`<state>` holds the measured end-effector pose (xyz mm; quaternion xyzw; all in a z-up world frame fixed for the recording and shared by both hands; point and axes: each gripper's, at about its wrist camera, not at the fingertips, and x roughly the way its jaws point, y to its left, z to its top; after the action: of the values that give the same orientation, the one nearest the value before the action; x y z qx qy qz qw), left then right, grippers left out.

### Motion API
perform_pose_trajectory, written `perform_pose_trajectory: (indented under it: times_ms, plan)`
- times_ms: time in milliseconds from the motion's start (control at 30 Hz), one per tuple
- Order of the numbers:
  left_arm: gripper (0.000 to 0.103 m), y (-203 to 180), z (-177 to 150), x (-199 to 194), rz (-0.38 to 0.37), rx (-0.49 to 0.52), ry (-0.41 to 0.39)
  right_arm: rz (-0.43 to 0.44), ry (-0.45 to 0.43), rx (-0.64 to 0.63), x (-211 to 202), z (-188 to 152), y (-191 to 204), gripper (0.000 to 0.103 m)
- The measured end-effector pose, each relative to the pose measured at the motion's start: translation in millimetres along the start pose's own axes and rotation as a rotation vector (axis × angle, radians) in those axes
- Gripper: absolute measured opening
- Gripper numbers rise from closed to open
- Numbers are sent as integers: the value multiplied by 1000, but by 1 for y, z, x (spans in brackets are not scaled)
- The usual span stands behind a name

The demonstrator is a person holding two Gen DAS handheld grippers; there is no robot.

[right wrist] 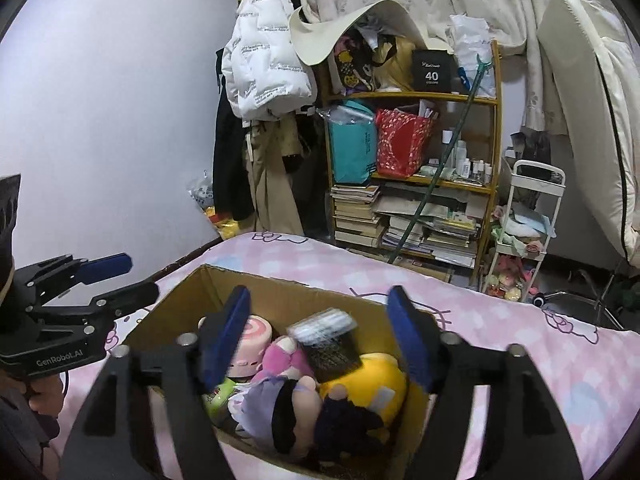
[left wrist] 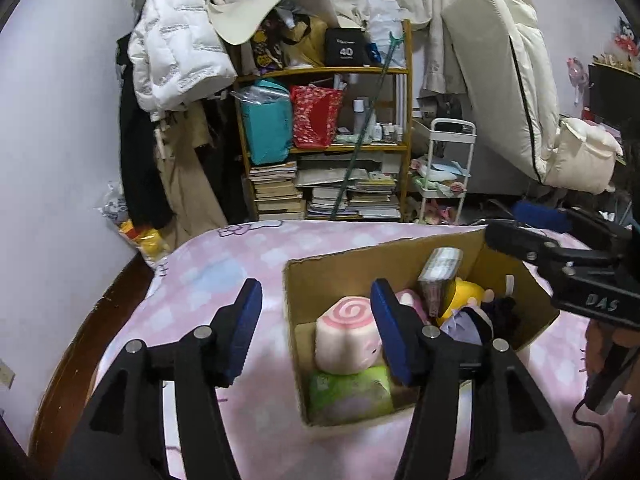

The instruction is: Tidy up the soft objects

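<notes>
An open cardboard box sits on the pink bedspread. In it lie a pink swirl plush, a green packet, a yellow plush, a pink plush, a doll in purple with dark hair and a plastic-wrapped dark pack. My left gripper is open and empty, hovering over the box's left wall. My right gripper is open and empty above the box contents.
The pink bedspread surrounds the box. Beyond the bed stand a cluttered wooden shelf, a hanging white jacket, a small white cart and a leaning mattress.
</notes>
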<state>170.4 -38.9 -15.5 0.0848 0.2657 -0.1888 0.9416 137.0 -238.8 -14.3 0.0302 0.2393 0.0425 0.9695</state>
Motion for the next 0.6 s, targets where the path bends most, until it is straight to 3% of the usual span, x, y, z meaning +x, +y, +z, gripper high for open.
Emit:
perform_pose_trajectory:
  times_ms: [67,200,267,333,600]
  plan:
    - [72,0,-1,-8,18,5,-8,-9,-13,6,-10,1,-1,83]
    - [85,-2,-2,-34,47,24,-37,-26,-24,25,-30,5,-3,93]
    - [98,-2,0,-47,62,15,-50,-35,-39,29,-44,8,-4,94]
    - [101,-2,1,-64,85,-12,-82,-42,-44,18,-56,12,-3,103]
    - [102,1,-6,-121,156,-59,-167,-84,-89,-14,-118,17,0,103]
